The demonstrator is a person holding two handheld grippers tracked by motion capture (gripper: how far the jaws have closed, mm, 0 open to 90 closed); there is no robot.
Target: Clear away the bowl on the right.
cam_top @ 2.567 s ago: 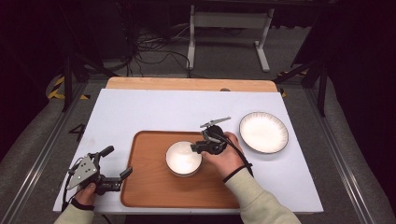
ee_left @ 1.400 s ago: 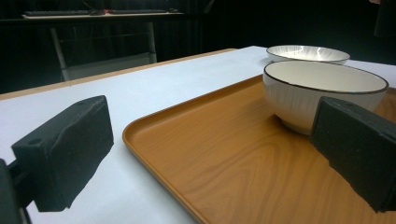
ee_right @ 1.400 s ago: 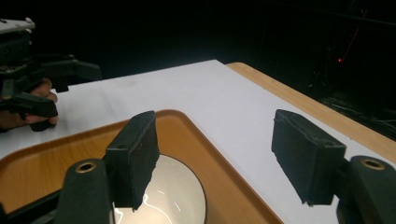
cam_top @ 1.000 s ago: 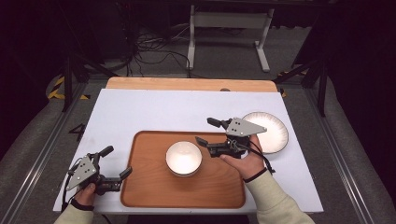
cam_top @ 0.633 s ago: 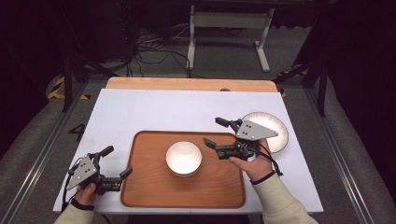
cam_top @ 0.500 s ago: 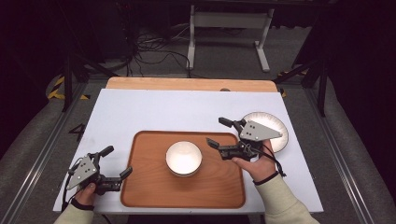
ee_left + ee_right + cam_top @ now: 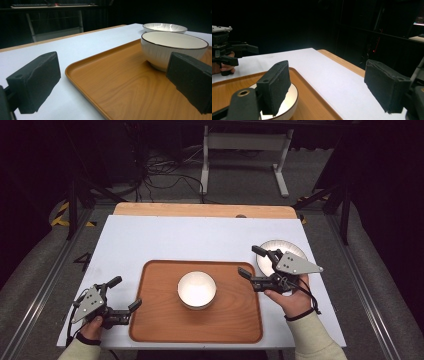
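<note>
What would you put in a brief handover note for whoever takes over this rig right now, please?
Right gripper: open, nothing between its jaws, held above the tray's right edge beside the plate.
Left gripper: open, empty, at the tray's left edge near the table's front left corner.
Bowl: upright in the middle of the wooden tray.
Plate: on the white table, right of the tray, partly behind the right gripper.
Done: bowl is on the tray.
Left: probably the plate, still off the tray.
</note>
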